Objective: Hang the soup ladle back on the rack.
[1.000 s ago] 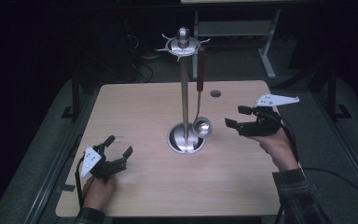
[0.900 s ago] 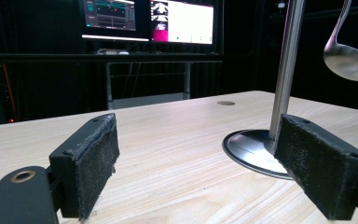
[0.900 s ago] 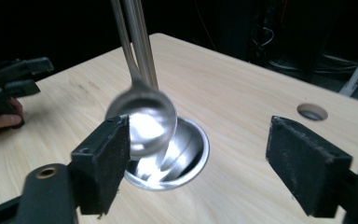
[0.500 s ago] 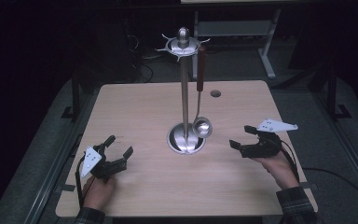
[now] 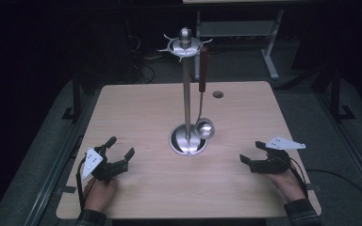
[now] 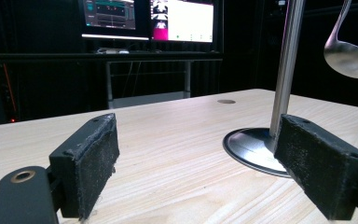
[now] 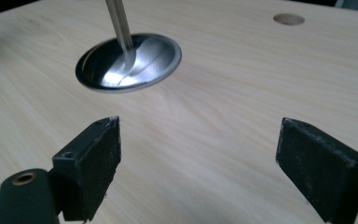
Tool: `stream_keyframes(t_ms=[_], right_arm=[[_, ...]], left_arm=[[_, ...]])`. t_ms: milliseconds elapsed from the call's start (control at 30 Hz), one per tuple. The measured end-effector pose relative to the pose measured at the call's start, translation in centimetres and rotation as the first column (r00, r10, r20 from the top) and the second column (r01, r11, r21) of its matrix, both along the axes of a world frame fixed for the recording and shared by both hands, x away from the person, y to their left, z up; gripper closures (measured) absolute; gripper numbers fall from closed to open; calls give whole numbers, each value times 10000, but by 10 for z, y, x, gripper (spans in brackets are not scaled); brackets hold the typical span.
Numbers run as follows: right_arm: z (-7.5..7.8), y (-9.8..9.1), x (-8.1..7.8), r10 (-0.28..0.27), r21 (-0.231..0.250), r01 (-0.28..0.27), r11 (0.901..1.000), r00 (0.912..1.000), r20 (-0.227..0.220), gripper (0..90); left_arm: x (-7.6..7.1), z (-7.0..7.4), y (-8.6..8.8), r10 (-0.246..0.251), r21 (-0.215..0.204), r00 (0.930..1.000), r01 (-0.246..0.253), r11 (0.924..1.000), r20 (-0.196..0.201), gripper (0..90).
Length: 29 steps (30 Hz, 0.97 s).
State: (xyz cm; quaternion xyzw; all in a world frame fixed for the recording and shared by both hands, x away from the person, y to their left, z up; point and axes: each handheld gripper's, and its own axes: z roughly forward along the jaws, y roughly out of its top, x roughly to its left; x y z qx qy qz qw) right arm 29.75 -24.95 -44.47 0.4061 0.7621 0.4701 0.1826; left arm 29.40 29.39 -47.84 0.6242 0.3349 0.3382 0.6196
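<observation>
A tall steel utensil stand [image 5: 187, 94] rises from a round base [image 5: 187, 140] at the table's middle. A ladle [image 5: 203, 126] with a dark red handle hangs from its top ring, bowl just above the base. My left gripper [image 5: 119, 147] rests open near the front left corner, nothing between its pads [image 6: 89, 163]. My right gripper [image 5: 252, 152] sits open near the front right edge, jaws wide apart over bare wood. In the left gripper view the stand's pole [image 6: 286, 65] and the ladle [image 6: 349, 51] show ahead. The base [image 7: 128, 61] lies ahead in the right gripper view.
The light wooden table [image 5: 141, 113] has a small round hole [image 5: 218, 94] at its back right. Dark floor and metal desk legs [image 5: 269, 47] surround it. Two lit monitors [image 6: 149, 18] stand beyond the table's far side.
My right gripper has drawn back from beside the ladle toward the front right edge and come lower. The left gripper has stayed put.
</observation>
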Motion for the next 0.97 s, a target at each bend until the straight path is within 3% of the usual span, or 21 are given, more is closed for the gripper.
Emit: stream_keyframes(t_ms=[467,967], right_arm=[[-18,-8,-20,-292,-497,273,9984,9988,-389,134],[-23,-9,-21,-354,-836,320,9960,9986,-401,130]], left_arm=[[0,0,0,1,16,10000,-1,10000,-3,133],[0,0,0,-10,22,10000,10,10000,-1,132]])
